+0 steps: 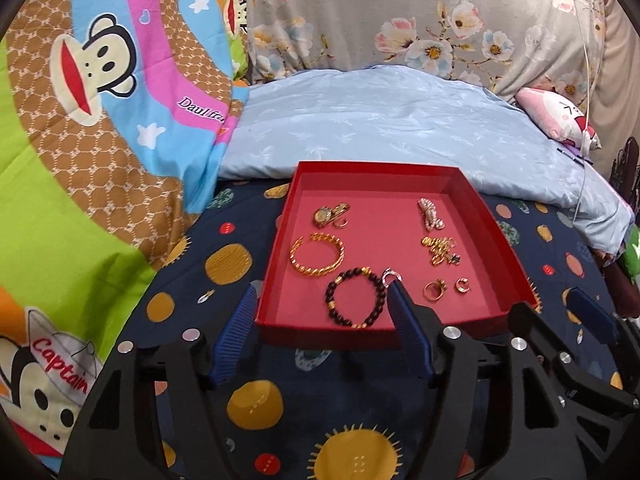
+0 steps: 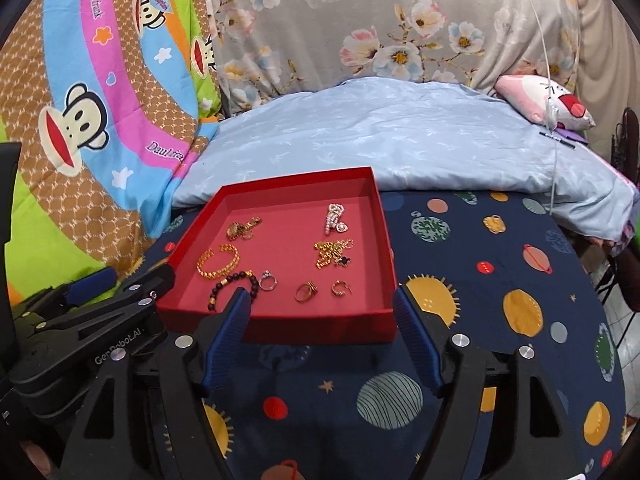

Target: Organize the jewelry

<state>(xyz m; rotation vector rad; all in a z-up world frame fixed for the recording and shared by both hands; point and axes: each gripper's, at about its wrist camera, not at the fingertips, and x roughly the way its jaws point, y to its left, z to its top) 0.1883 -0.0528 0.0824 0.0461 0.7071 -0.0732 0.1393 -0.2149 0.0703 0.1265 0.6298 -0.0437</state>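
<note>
Reading "GenRobot.AI" in pale letters on the left gripper body, seen from the right wrist. Cartoon quilt at far left carries "Captain" and a partly cut "Daul fra…" in script.

Red tray sits on a navy planet-print cover, near a pale blue duvet. Floral cloth hangs behind; pink pillow at far right with a thin white cable crossing it.

Tray holds: watch, gold bangle, dark bead bracelet, silver ring, gold ring, small hoop, gold chain, pearl piece. All lie loose and apart.

Left gripper jaws spread wide, nothing between them; right blue pad overlaps the tray's near edge by the silver ring, contact unclear. Right gripper jaws likewise spread, straddling the tray's near wall, holding nothing.
</note>
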